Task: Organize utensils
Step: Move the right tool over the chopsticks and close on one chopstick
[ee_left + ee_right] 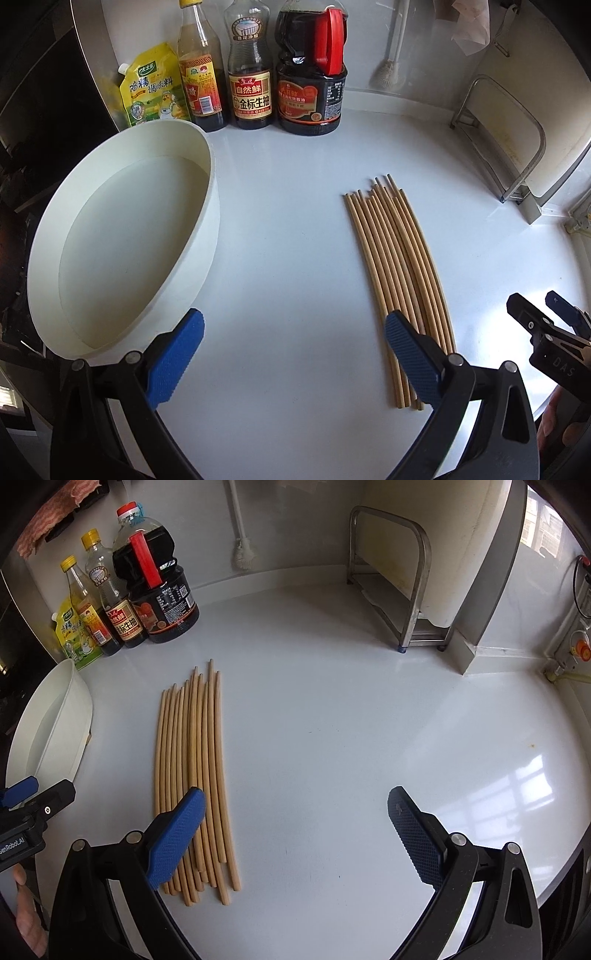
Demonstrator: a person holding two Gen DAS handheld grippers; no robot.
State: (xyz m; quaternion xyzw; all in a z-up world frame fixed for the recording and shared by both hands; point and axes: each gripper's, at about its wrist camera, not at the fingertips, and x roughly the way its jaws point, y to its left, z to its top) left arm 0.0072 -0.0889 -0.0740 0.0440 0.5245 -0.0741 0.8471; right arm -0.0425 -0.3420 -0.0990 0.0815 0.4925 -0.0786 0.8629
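A white countertop (332, 709) meets a pale wall where a metal rack (399, 576) stands. A white round tray (122, 236) sits at the left. The wooden chopsticks (399, 280) lie bundled between tray and rack. The left gripper (295, 354) hovers spread wide, its right finger over their near ends; the right gripper (295, 834) hovers equally agape, its left finger above them. One soy sauce bottle (251, 74) reads "金标生抽".

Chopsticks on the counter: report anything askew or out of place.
The chopsticks lie loose on the white counter, roughly parallel but with uneven ends, outside the empty white container. Nothing is spilled or broken.
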